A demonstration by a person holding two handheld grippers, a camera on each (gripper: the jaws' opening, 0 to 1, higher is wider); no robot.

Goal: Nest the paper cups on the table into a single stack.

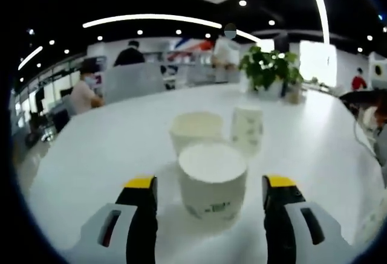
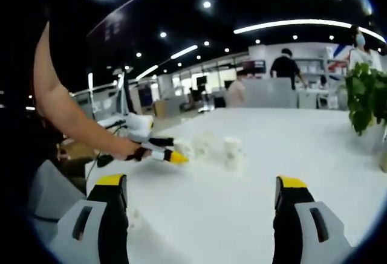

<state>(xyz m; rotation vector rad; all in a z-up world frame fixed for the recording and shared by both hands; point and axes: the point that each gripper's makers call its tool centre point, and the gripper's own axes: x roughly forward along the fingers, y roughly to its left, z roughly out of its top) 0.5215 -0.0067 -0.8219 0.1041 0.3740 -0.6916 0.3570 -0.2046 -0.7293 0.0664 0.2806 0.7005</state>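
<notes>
Left gripper (image 1: 208,194) has its yellow-tipped jaws spread wide, one on each side of the nearest paper cup (image 1: 212,180), which stands upside down on the white tabletop (image 1: 109,155); neither jaw touches it, so nothing is grasped. Just behind that cup stands a second cup (image 1: 196,130), wide and upright with its mouth open, and beside it on the right a third cup (image 1: 247,128), narrower and printed with a faint pattern (whether it stands upright or inverted is too blurred to tell). The three cups are close together near the middle of the tabletop. Farther back sits a potted plant (image 1: 269,70), with seated and standing people beyond it.

Right gripper (image 2: 199,203) is likewise released, its jaws well apart over bare tabletop with nothing between them. In the right gripper view the cups (image 2: 211,149) show small and far ahead, and the person's arm (image 2: 66,113) reaches in from the left, holding the left gripper so that its yellow tip is just beside the nearest cup. Leaves of the plant show at the right edge.
</notes>
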